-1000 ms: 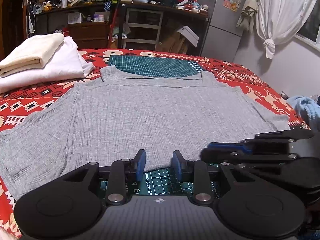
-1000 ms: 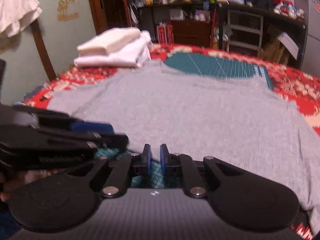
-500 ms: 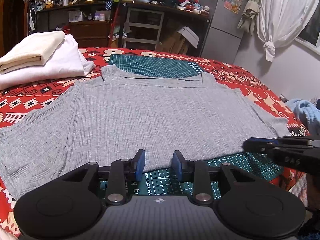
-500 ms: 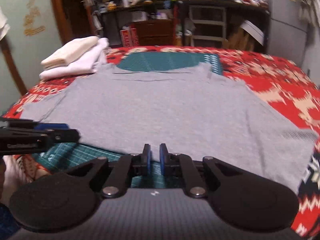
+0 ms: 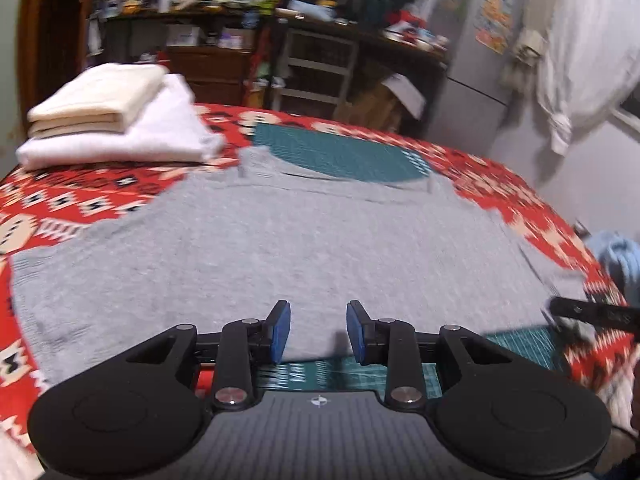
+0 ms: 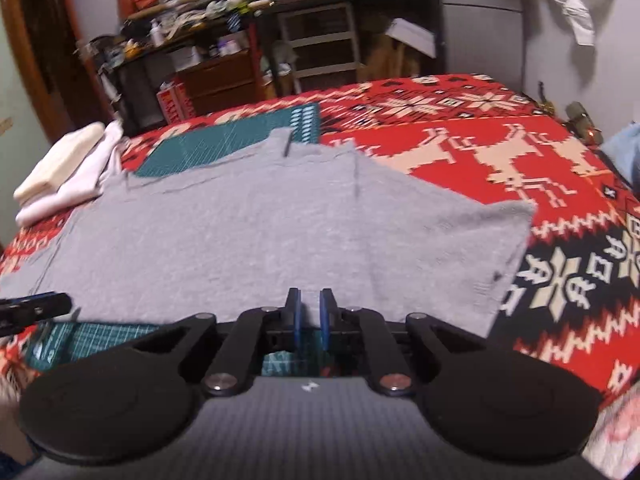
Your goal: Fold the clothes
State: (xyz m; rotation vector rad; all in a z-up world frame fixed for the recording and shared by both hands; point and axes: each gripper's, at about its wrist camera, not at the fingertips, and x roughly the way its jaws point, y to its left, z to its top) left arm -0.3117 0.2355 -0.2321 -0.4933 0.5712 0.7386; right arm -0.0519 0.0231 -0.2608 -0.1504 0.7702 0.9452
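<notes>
A grey ribbed T-shirt lies spread flat, neck away from me, on a red patterned blanket and over a green cutting mat. My left gripper hovers at the near hem around the middle, open, with nothing between its blue pads. My right gripper is at the hem nearer the shirt's right sleeve, all but shut, with a slim empty gap. Each gripper's tip shows at the edge of the other's view: the right gripper and the left gripper.
A stack of folded cream and white clothes sits at the far left of the bed. A light-blue cloth lies off the right edge. Cluttered shelves, drawers and a fridge stand behind the bed.
My right gripper has slid to the right along the hem, away from the left one, and now faces the right sleeve. The left gripper has stayed in place, rolling slightly.
</notes>
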